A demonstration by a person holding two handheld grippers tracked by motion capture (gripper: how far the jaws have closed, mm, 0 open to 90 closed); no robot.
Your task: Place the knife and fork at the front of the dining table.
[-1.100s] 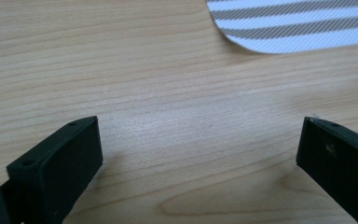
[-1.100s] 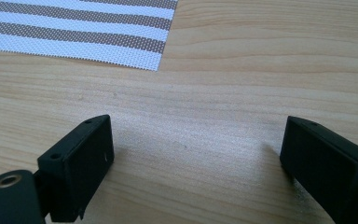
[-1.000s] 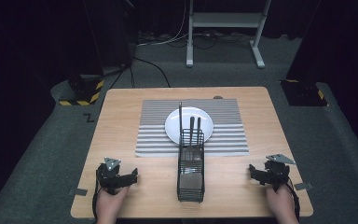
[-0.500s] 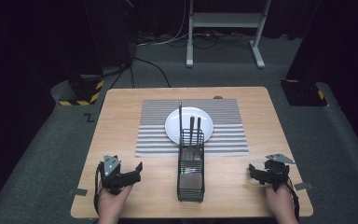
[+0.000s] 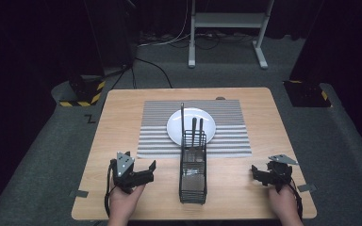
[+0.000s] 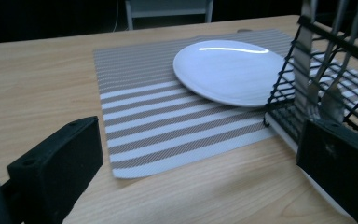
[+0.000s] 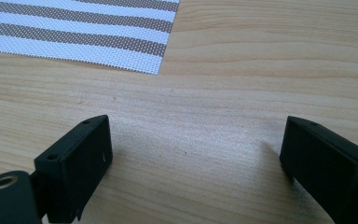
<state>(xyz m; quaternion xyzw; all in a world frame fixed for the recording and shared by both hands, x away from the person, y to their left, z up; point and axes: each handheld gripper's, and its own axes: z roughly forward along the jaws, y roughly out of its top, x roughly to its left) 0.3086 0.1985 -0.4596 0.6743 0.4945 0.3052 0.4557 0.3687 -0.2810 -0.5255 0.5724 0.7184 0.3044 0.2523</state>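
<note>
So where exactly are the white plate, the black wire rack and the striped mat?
white plate (image 5: 178, 126): high view, bare left part of its face.
black wire rack (image 5: 193, 175): high view, middle of the wire frame.
striped mat (image 6: 168, 133): left gripper view, near stripes in front of the plate.

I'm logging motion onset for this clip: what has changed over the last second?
The left gripper has turned toward the wire cutlery rack and edged closer, open and empty. The right gripper stayed put, also open. Rack, plate and striped mat are unmoved; nothing was grasped or released.
</note>
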